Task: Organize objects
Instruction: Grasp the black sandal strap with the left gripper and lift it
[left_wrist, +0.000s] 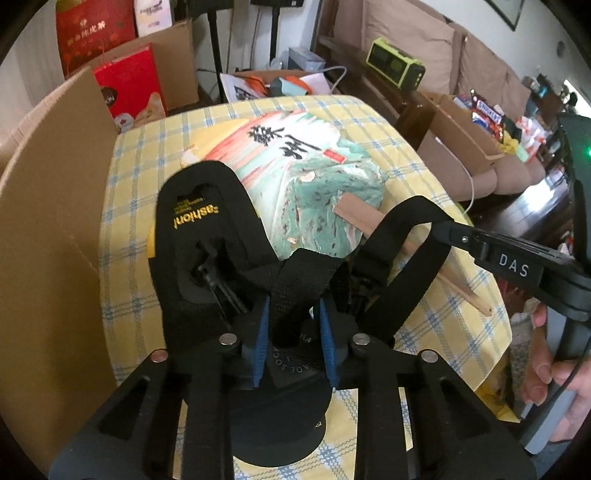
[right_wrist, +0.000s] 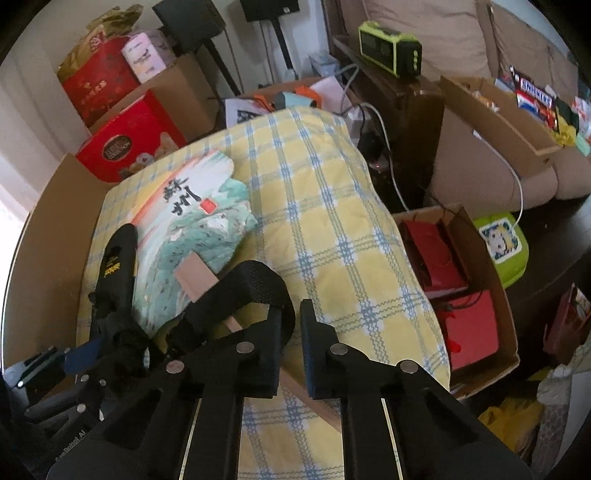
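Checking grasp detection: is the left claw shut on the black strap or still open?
Shut on it. The left claw has the black strap pinched between its blue pads, with no gap showing.

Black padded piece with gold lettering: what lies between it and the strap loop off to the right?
The painted fan, lying on the checked cloth; its wooden handle runs under the strap loop. Both wrist views show it.
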